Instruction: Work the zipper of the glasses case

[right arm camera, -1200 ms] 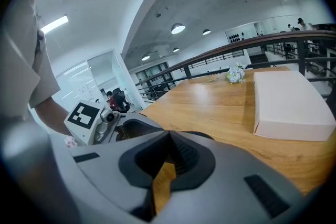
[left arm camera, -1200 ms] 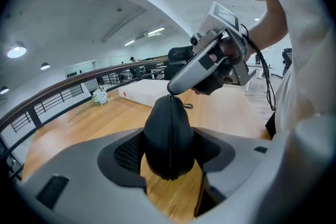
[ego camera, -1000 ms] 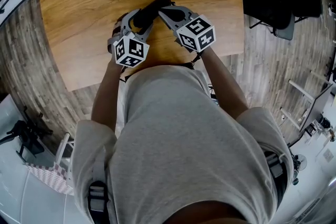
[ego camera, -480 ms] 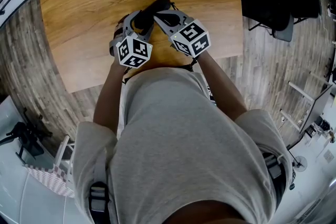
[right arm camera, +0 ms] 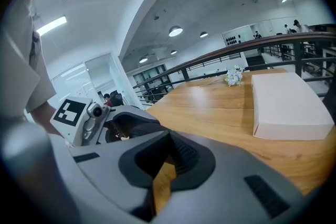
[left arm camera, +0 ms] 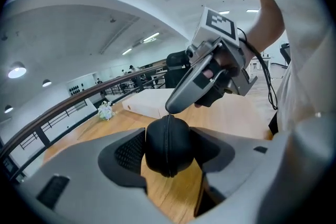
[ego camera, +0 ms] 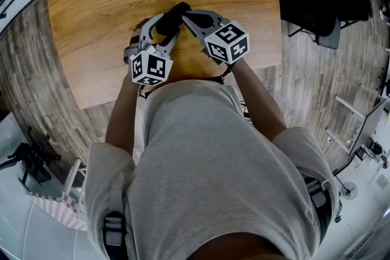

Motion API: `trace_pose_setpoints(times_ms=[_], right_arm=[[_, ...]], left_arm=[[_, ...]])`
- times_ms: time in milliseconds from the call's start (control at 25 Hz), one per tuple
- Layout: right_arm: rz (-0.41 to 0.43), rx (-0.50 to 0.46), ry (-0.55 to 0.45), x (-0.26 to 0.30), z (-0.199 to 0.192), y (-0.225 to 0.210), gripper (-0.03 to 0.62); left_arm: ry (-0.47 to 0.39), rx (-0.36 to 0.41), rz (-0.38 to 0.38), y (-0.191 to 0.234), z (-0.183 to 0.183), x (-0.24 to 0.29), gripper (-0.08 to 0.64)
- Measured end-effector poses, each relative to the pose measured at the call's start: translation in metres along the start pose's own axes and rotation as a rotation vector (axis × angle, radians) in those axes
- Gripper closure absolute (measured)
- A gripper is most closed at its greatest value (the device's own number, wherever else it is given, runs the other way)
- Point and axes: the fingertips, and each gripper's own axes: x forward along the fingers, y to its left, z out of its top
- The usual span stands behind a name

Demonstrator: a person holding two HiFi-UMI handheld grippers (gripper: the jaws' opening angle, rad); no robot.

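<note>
Black glasses case (left arm camera: 176,147) clamped in left hand-held gripper (ego camera: 163,26), over bench (ego camera: 91,9). Right hand-held gripper (left arm camera: 171,107) squeezed shut, tip set on zipper (left arm camera: 167,134) at case top.

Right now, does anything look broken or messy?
Nothing stands out. The black zippered glasses case sits straight and undamaged in the left tool, the right tool, closed, meets its zipper seam, and the wooden table shows no spill.

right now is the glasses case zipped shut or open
Shut at the visible end: halves of the glasses case meet along the seam; rest hidden.
</note>
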Motion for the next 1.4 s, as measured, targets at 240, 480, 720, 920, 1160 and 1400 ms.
trace_pose_setpoints(times_ms=[240, 480, 720, 920, 1160, 1400], right_arm=[[0.006, 0.023, -0.011, 0.002, 0.002, 0.003, 0.566], [0.011, -0.022, -0.011, 0.004, 0.005, 0.019, 0.566], [0.052, 0.095, -0.077, -0.003, 0.014, 0.01, 0.566], [0.045, 0.154, -0.073, -0.004, 0.01, 0.002, 0.566], [0.005, 0.034, -0.019, 0.001, 0.01, 0.012, 0.566], [0.043, -0.002, -0.025, 0.001, 0.017, 0.031, 0.566]], left_arm=[[0.064, -0.015, 0.023, 0.004, -0.005, 0.004, 0.285], [0.1, -0.046, 0.034, 0.005, -0.009, 0.009, 0.287], [0.009, -0.043, -0.001, 0.006, 0.009, 0.001, 0.285], [-0.003, 0.018, -0.013, 0.003, 0.014, -0.001, 0.285], [0.103, -0.009, 0.014, 0.005, 0.003, 0.004, 0.288], [0.135, 0.001, 0.018, 0.009, 0.001, 0.007, 0.289]])
